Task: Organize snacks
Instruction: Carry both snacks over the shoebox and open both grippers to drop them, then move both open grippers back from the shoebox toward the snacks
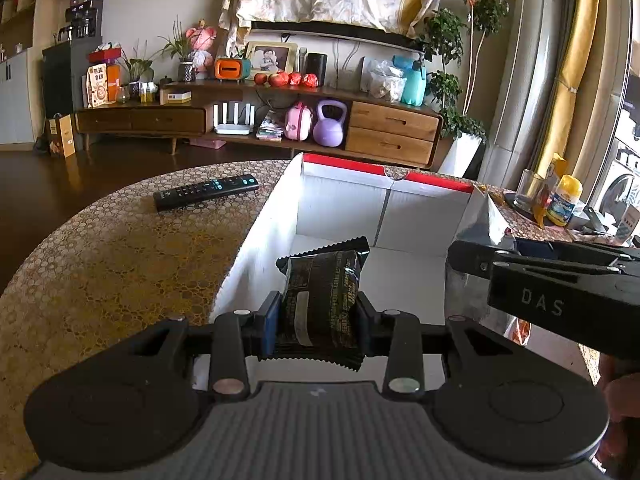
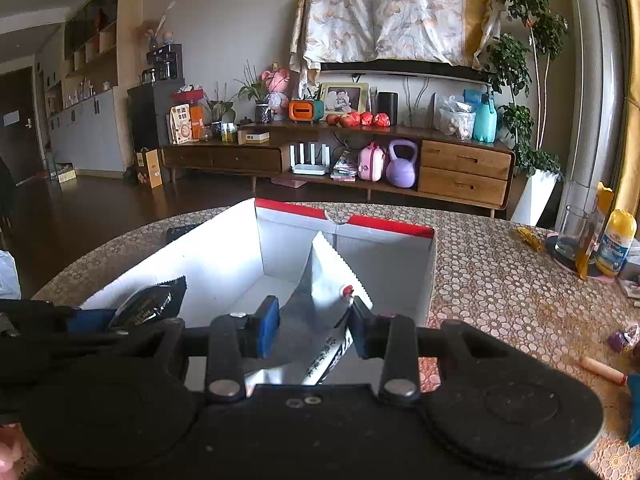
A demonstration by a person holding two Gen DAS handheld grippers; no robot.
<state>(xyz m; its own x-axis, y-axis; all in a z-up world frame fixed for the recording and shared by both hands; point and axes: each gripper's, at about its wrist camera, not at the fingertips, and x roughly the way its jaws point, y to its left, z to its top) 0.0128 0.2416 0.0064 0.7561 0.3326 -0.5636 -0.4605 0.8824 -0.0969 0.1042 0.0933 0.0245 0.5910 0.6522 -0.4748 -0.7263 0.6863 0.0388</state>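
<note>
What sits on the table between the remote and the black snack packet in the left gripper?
Only the white box's left wall and bare patterned tablecloth separate the remote from the black snack packet, per the left wrist view.

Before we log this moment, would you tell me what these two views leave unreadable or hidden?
- Black snack packet, left wrist view: print too small and blurred to read.
- Silver packet, right wrist view: lower end hidden behind the right gripper; print unreadable.
- White box, both views: near floor hidden by the left gripper and the packets.
- Remote, right wrist view: mostly hidden by the box wall.
</note>
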